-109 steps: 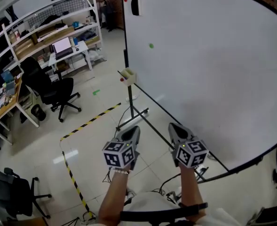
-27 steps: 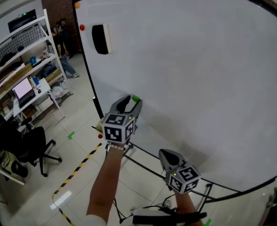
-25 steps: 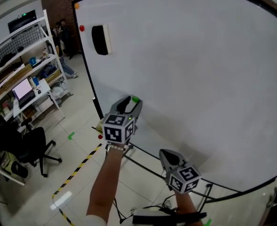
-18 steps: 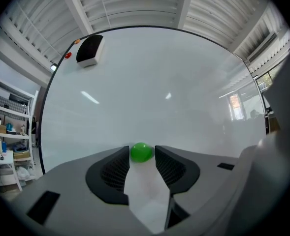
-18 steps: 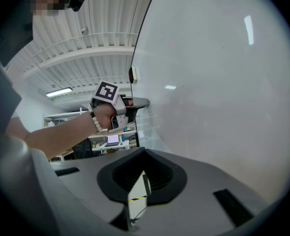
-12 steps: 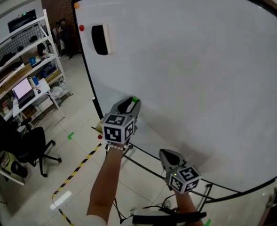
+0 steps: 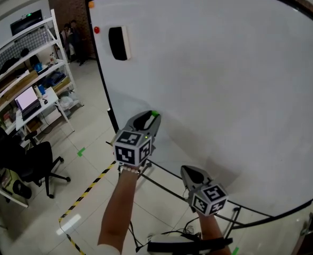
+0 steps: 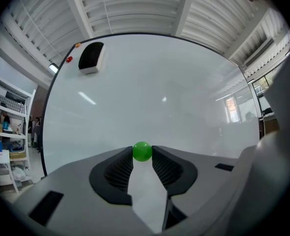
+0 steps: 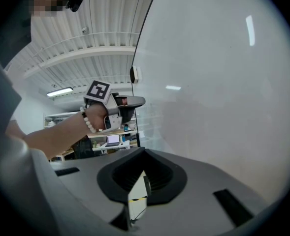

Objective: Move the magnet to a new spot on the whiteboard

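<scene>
The green magnet [image 8: 142, 151] sits at the lower left of the whiteboard [image 7: 225, 78], well below the eraser [image 7: 119, 43], pinched between the tips of the left gripper [image 7: 151, 117], while the right gripper [image 9: 141, 175] hangs lower, jaws together and empty.

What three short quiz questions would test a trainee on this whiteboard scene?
1. True or false: the left gripper is closed on the green magnet.
2. What is stuck beside the red magnet, near the upper left corner of the whiteboard? A) black eraser B) marker pen C) paper sheet
3. Fill in: between the jaws of the right gripper there is ____.
Key: 1 true; 2 A; 3 nothing.
</scene>
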The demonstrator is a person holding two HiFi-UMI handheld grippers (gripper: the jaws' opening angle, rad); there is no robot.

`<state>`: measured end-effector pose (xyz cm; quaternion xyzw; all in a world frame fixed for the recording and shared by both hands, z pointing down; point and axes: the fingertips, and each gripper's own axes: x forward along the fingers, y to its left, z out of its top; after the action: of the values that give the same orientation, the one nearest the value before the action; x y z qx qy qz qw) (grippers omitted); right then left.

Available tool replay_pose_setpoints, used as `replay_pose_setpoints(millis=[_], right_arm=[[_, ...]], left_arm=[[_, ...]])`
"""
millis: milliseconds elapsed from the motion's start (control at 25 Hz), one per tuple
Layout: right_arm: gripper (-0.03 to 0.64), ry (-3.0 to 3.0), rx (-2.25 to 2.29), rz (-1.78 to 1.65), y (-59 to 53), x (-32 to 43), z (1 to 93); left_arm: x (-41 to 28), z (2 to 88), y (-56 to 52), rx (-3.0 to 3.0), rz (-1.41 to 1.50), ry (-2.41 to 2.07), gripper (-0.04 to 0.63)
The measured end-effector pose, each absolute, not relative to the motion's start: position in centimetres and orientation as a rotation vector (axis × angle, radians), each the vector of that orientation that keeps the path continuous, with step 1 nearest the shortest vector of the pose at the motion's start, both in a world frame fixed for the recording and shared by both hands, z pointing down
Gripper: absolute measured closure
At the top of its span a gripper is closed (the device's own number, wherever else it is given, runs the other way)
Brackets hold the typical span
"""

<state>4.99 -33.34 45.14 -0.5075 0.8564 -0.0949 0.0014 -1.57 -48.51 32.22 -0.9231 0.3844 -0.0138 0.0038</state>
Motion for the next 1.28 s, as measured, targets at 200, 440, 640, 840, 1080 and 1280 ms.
replay_pose_setpoints(millis=[200, 440, 640, 840, 1080, 1280], right_arm=[[0.607, 2.686, -1.586, -0.295, -33.5, 3.9, 43.7], [0.607, 2.725, -1.522, -0.292, -32.7, 0.6, 44.0], [0.607, 2.781, -1.466, -0.319, -32.2, -3.3, 44.2], [0.607, 2.837, -1.412, -0.363, -31.8, -6.4, 46.5], [0.607, 2.852, -1.388, -0.382, -31.0, -7.0, 47.9], [0.607, 2.85, -1.38, -0.366, -29.8, -5.7, 46.8]], left_arm=[[-4.7, 30.7, -45.2, -2.889, -0.005, 1.203, 0.48], [-11.0, 33.2, -40.1, -2.883, 0.016, 1.313, 0.48], [-16.1, 36.1, -36.5, -2.909, 0.02, 1.405, 0.48], [-20.2, 40.9, -33.9, -2.939, 0.025, 1.543, 0.48], [-20.9, 44.6, -31.6, -2.968, 0.039, 1.627, 0.48], [-19.1, 45.6, -29.4, -2.991, 0.036, 1.641, 0.479]])
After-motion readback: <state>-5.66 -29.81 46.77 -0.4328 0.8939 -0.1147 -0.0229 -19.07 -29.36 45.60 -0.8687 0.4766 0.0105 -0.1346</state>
